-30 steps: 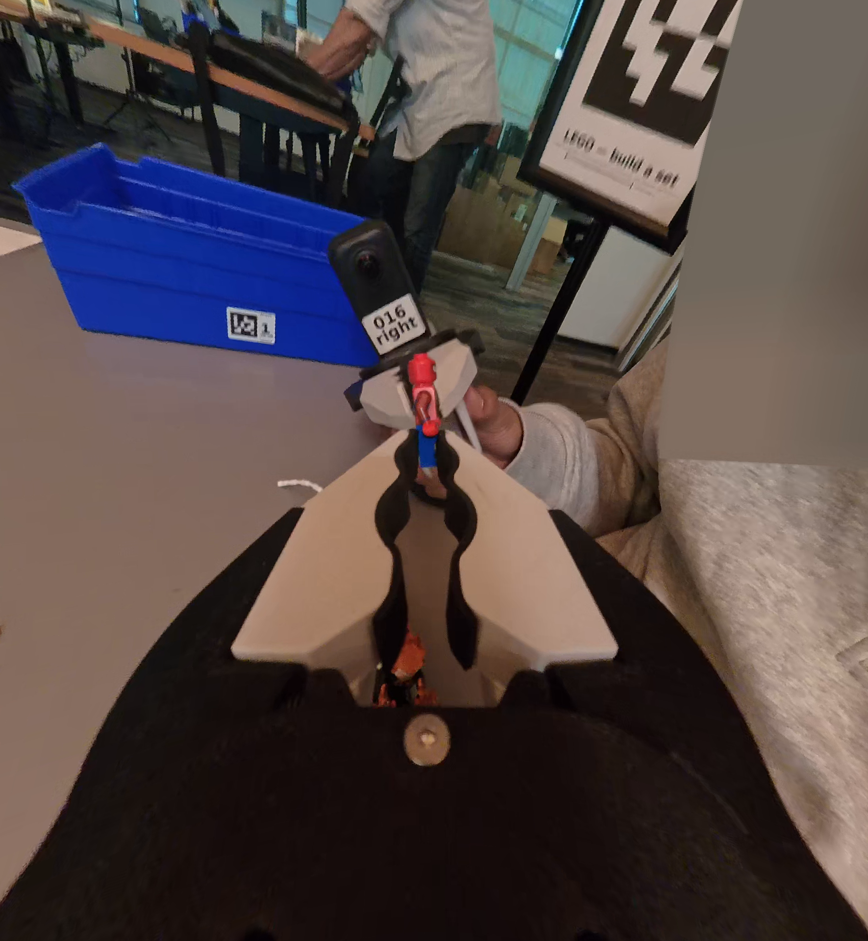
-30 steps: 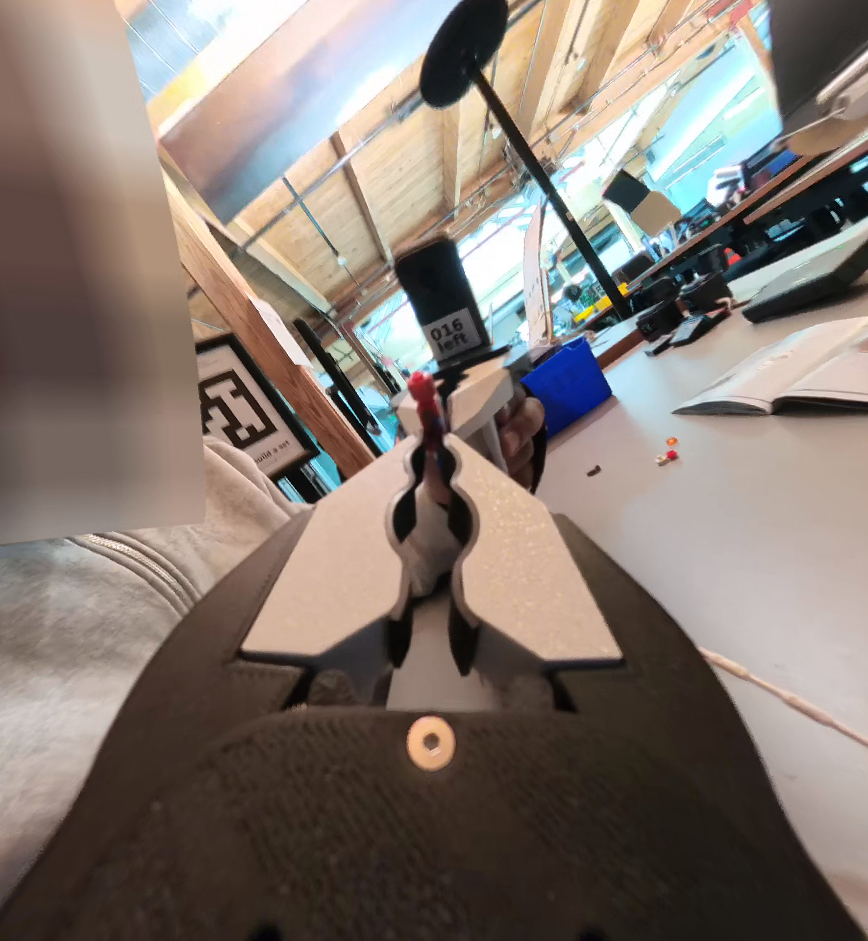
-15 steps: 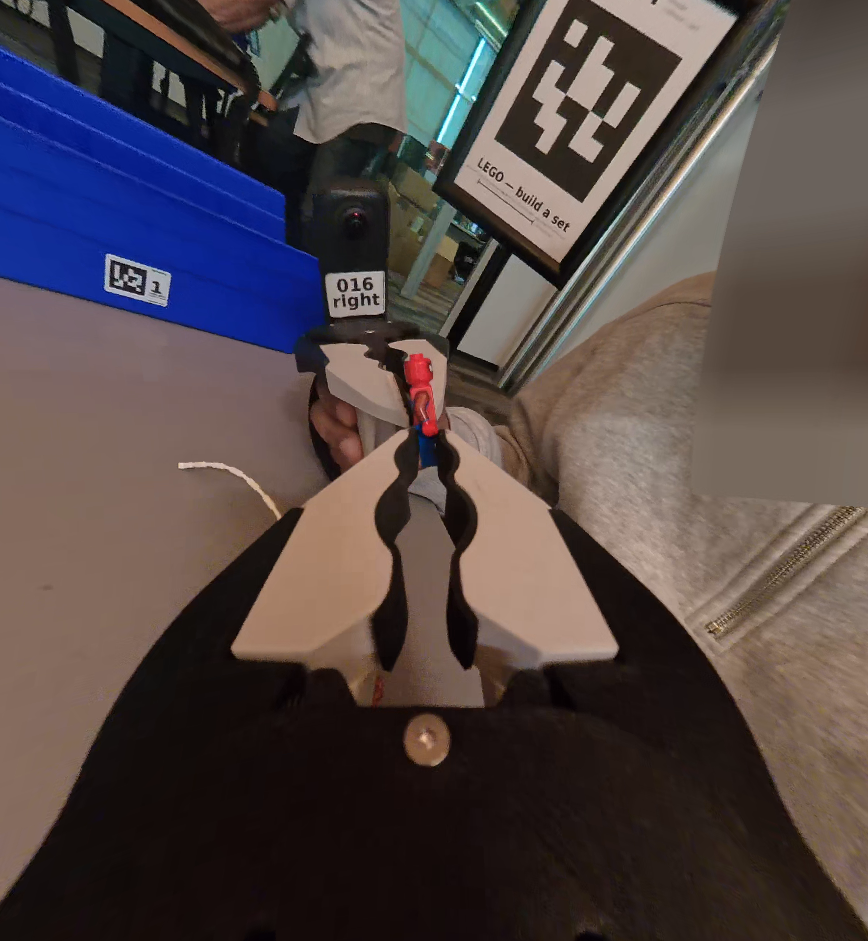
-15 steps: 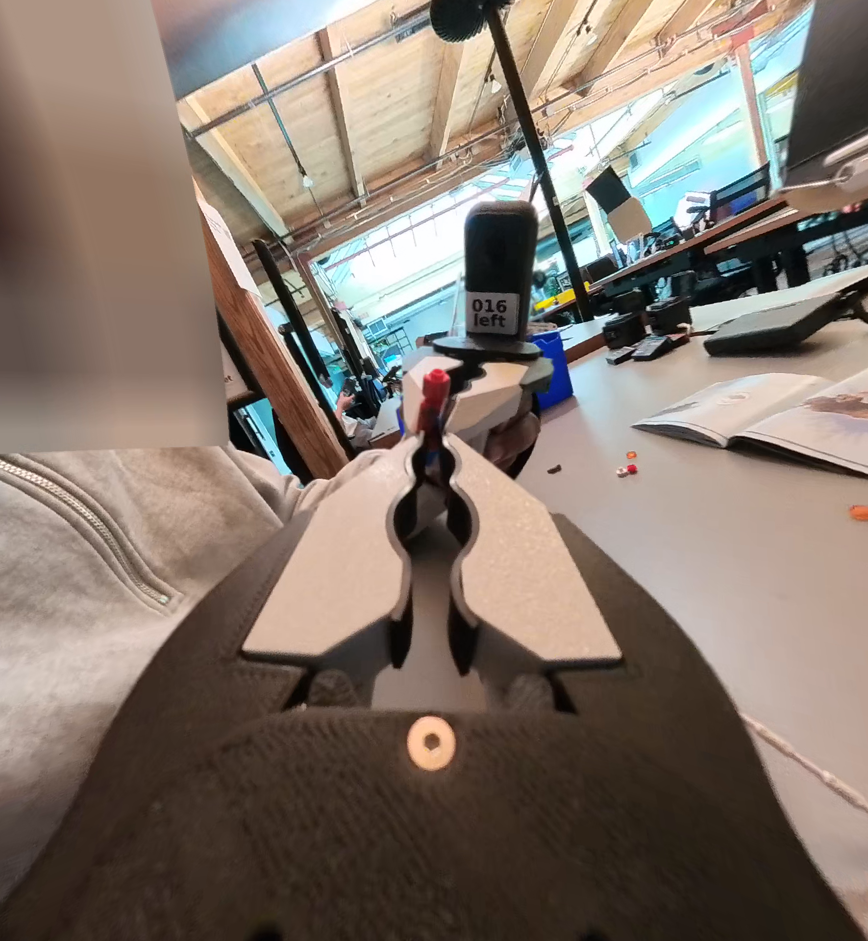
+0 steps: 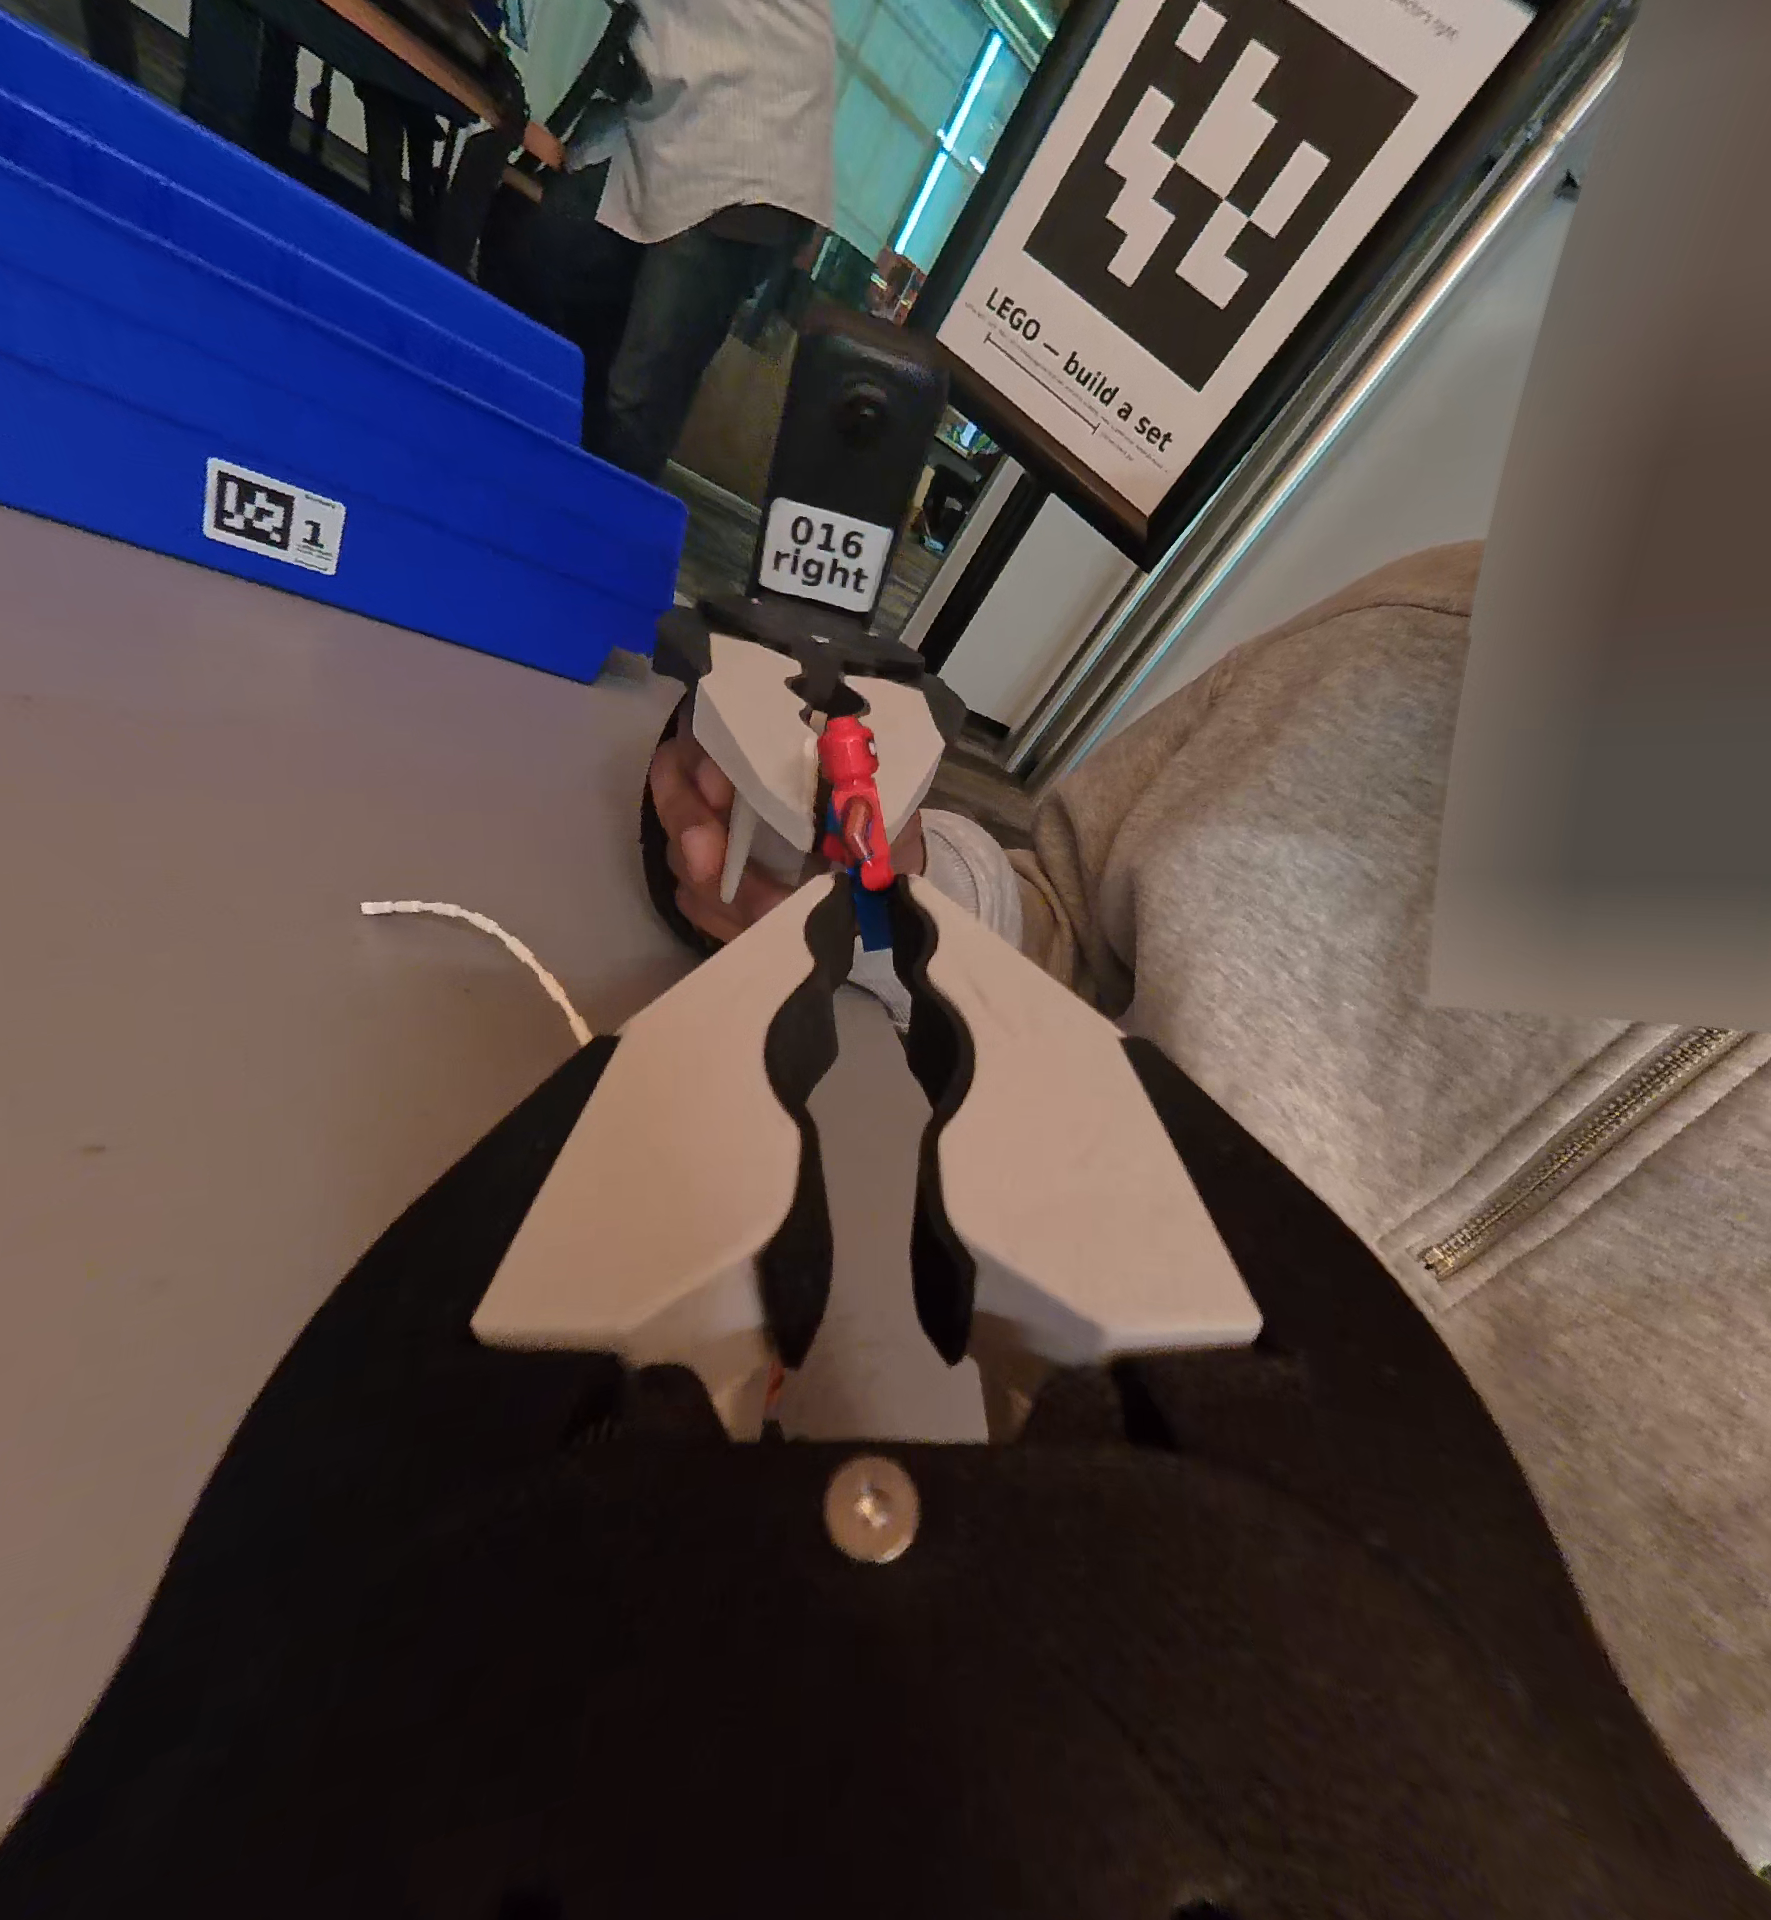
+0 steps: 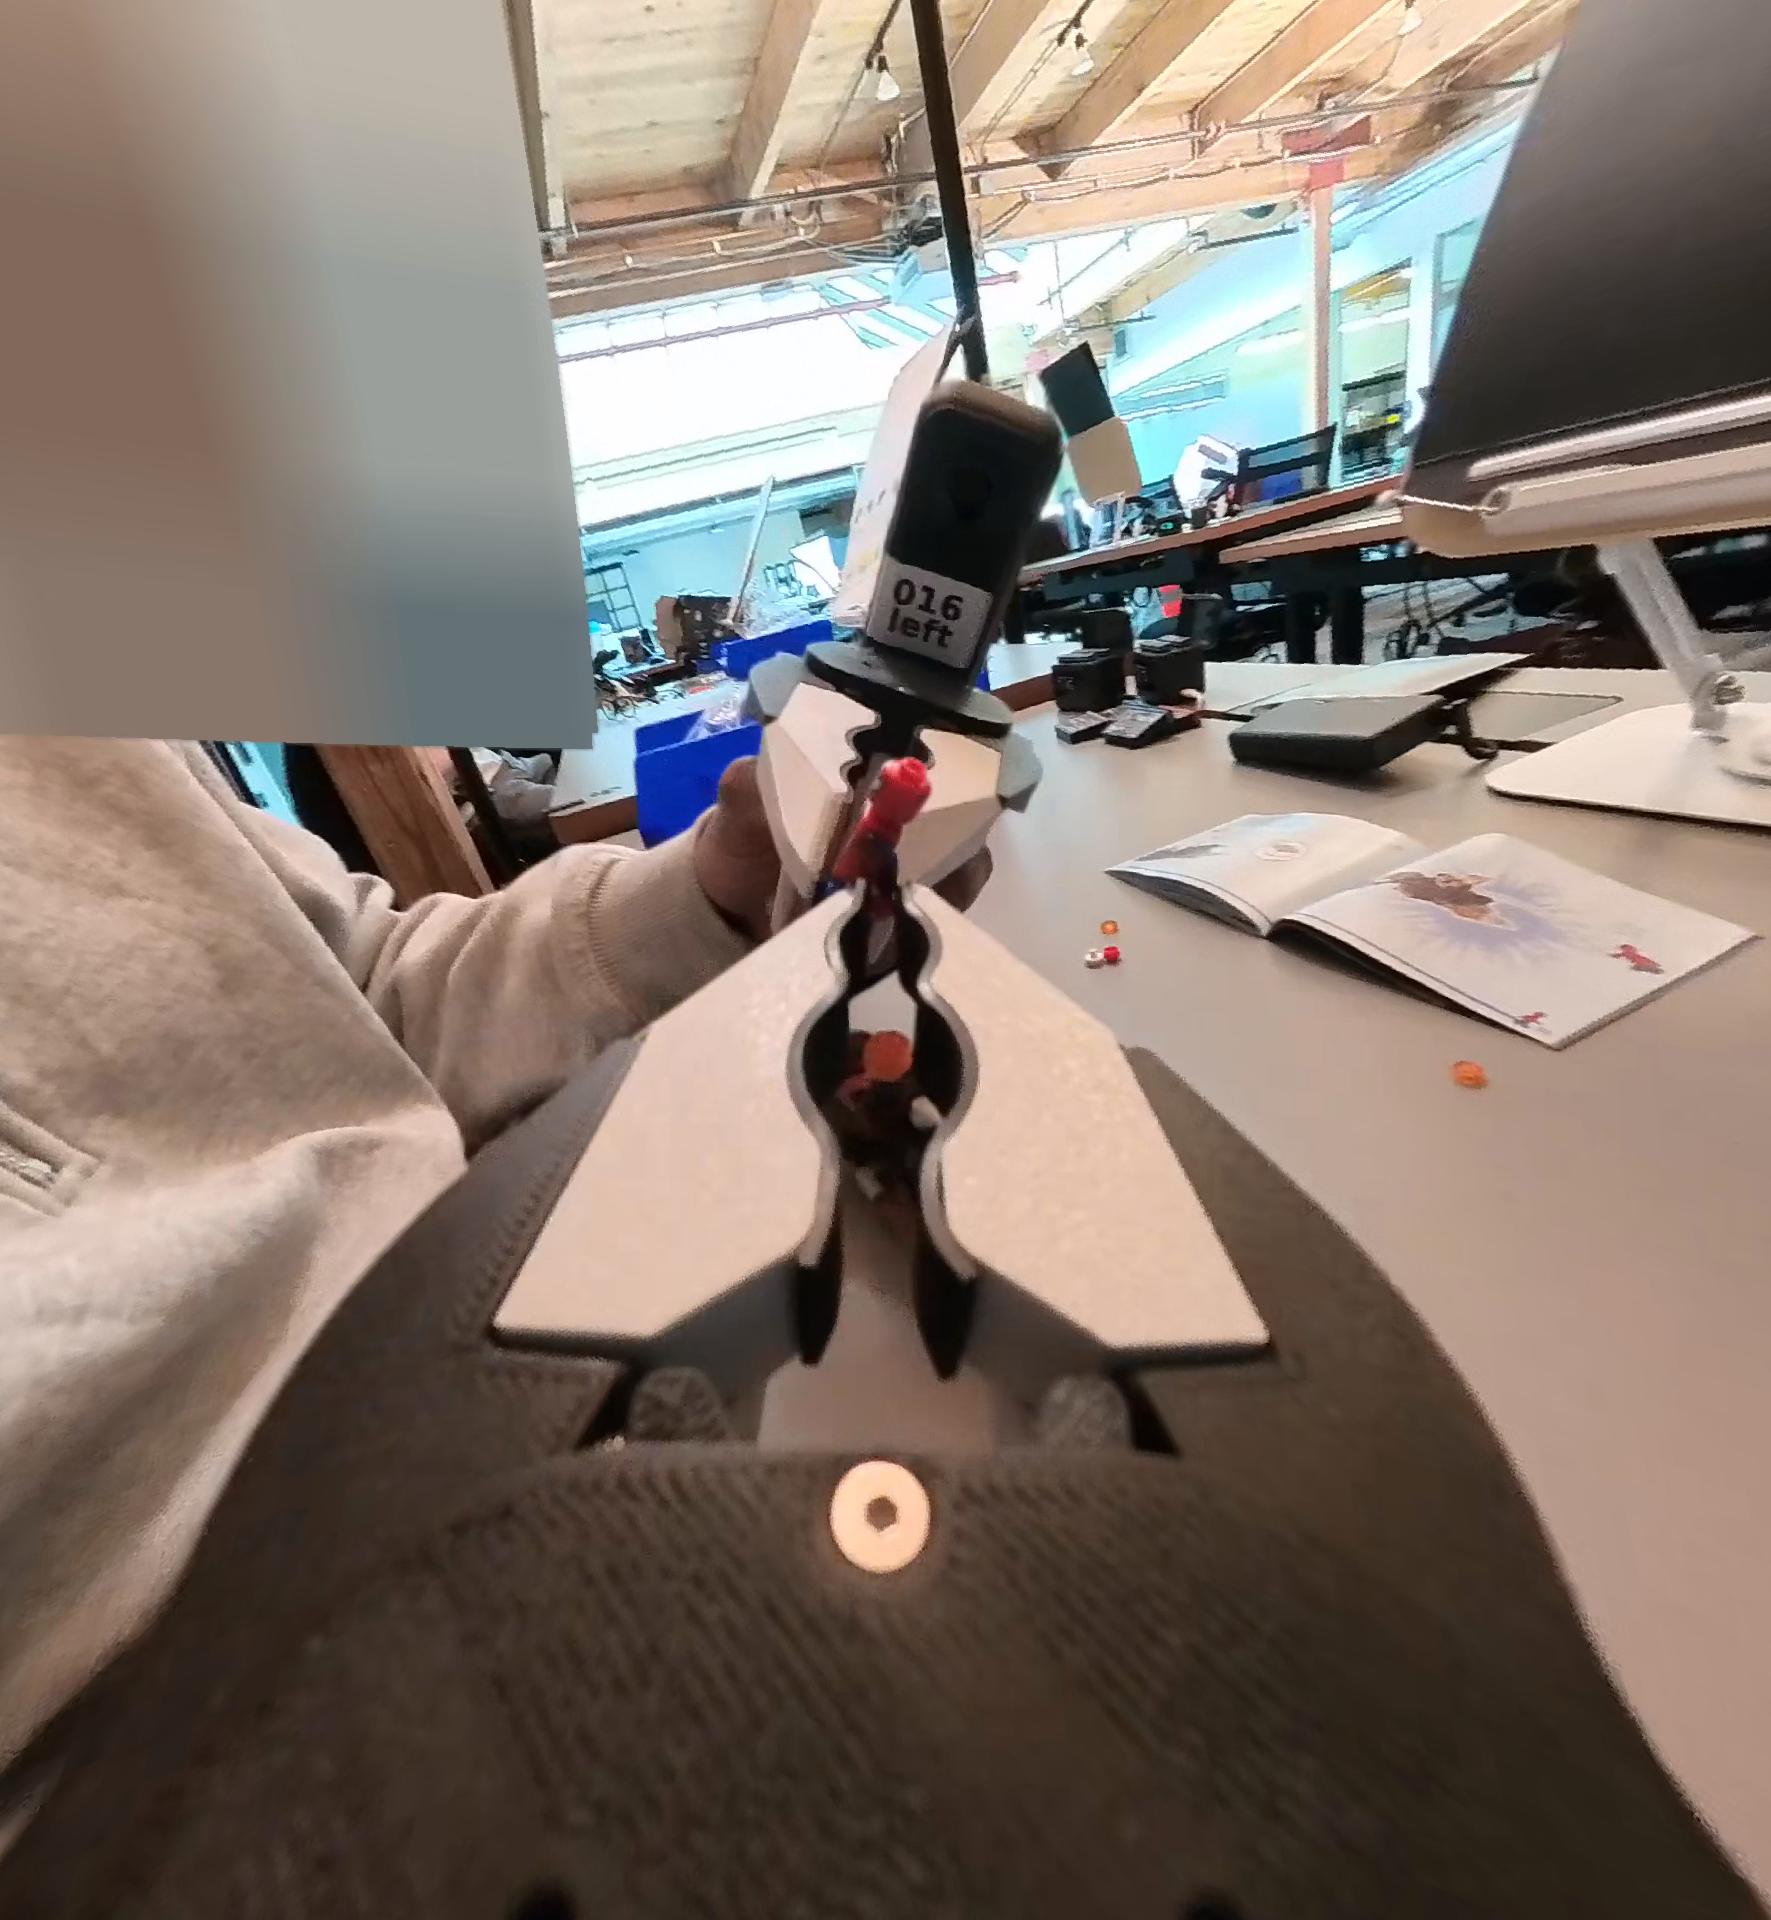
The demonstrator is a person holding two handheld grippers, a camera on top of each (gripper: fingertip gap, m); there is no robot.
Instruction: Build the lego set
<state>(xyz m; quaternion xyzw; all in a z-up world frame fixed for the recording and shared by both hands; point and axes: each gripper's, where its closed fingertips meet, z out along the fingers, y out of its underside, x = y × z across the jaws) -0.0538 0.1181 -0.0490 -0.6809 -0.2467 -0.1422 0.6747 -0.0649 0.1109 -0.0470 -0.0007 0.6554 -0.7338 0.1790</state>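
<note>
A red and blue minifigure [image 5: 853, 800] stands upright between my two grippers, which meet tip to tip above the grey table [image 5: 237, 935]. My left gripper [image 5: 868, 906] is shut on its blue legs. My right gripper [image 5: 819, 821] faces it from beyond, with its narrow gap right behind the figure. In the right wrist view the right gripper [image 6: 876, 906] is shut around the figure's [image 6: 886, 821] lower body, and the left gripper [image 6: 865, 790] sits behind it. A small dark and orange build [image 6: 879, 1081] shows below through the right fingers' gap.
A blue bin [image 5: 289, 416] stands at the far left. A white string [image 5: 507, 935] lies on the table. An open booklet [image 6: 1432, 914], loose small pieces [image 6: 1104, 951] and a monitor stand [image 6: 1691, 758] are to the right. The operator's grey sleeve [image 6: 237, 987] is close by. My two grippers' fingertips are within a few centimetres of each other.
Both grippers stayed tip to tip on the minifigure while swinging together. The right wrist view tilted down, bringing the table, booklet and the small build into view.
</note>
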